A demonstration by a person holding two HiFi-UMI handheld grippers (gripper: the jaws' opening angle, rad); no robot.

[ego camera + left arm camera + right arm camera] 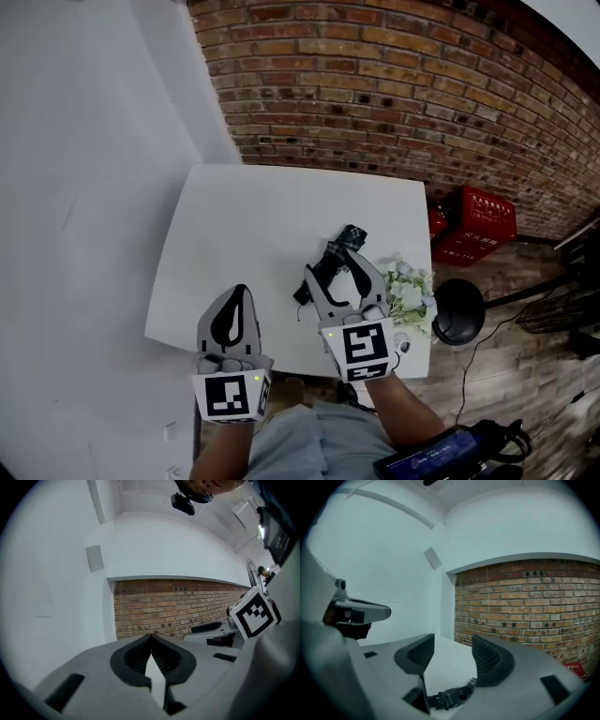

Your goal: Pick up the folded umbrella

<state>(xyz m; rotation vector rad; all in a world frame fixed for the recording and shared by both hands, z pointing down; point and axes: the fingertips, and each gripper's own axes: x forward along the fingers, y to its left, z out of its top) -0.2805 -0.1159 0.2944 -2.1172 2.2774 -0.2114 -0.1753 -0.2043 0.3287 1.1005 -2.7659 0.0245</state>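
Item: white table (253, 216), rectangular, set against a white wall (84, 141) and a red brick wall (394, 84). On it, toward the right near corner: one folded umbrella (349, 236), black and compact, lying flat at a slant, its far end pointing toward the brick wall. Just beside it, at the table's right edge: a bunch of white flowers (411, 292) with green leaves. Right gripper (336, 267): grey, marker cube on its back, reaching in from the near edge, jaws spread apart and standing to either side of the umbrella's near part. In the right gripper view the umbrella (450, 698) lies low in the gap, close to the roots of the jaws, and the ribbed pads (487, 656) stand clear of it with bare tabletop showing between them; nothing is gripped. Left gripper (241, 289): same make, to the left of the right one and near the table's front edge, over bare tabletop, apart from the umbrella. In the left gripper view its jaws meet at the tips (151, 637), only a narrow wedge of white tabletop showing below them, and nothing is between them. Off the table, on the wooden floor (525, 375) at right: a red crate (486, 223) by the brick wall and a black round object (459, 314) just past the flowers.
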